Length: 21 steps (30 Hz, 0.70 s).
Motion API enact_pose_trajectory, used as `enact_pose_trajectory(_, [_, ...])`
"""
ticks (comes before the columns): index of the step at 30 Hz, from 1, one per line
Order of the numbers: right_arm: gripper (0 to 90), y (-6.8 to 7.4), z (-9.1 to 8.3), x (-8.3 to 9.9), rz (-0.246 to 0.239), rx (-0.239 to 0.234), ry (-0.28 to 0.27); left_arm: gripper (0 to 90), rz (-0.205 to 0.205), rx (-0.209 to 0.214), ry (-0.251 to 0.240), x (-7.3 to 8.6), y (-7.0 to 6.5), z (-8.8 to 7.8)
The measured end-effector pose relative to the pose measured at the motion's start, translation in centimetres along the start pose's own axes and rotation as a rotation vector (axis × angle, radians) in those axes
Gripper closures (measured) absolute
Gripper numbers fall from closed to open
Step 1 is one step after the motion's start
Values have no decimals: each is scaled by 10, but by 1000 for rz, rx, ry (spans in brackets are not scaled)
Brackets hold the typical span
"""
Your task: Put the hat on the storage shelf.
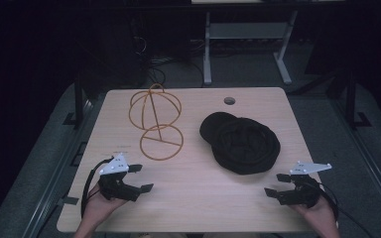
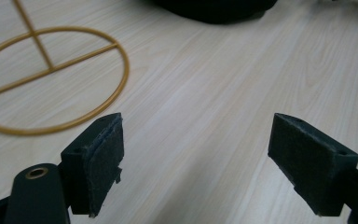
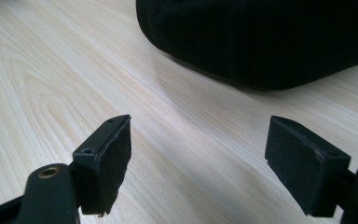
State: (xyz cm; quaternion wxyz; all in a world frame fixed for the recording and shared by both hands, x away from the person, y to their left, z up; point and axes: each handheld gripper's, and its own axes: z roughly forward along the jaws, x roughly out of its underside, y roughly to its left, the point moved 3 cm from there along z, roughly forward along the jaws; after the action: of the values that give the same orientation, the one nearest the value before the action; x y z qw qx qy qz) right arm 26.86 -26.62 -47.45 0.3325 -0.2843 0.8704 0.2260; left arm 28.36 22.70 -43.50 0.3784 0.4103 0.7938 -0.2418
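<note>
A black cap (image 1: 242, 143) lies upside down on the right half of the light wooden table (image 1: 193, 203); its dark edge (image 3: 261, 42) fills the top of the right gripper view. A gold wire stand (image 1: 156, 121) with a round base ring (image 2: 56, 79) stands at the centre left. My left gripper (image 1: 141, 177) rests open near the front left, jaws wide apart over bare wood, the ring just ahead to its left. At the front right my right gripper (image 1: 278, 184) is open too, just short of the cap.
A round cable hole (image 1: 229, 100) sits near the table's far edge. Beyond the table stand a white desk frame (image 1: 248, 44) and cables on a dark floor. Bare wood lies between the two grippers.
</note>
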Motion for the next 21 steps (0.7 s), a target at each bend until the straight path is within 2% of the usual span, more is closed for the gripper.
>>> enact_pose_trajectory(5, [226, 0, -1, 0, 0, 10, -6, 188, 28, 46, 10, -18, -10, 12])
enact_pose_trajectory(14, [226, 0, -2, 0, 3, 5, -15, 188, 93, 101, 20, -47, -27, 41])
enact_pose_trajectory(16, [228, -2, -3, -1, -11, 2, -29, 190, 105, 113, 16, -52, -34, 49])
enact_pose_trajectory(21, [228, -5, -7, 0, -1, 9, -42, 192, 137, 151, 41, -63, -47, 73])
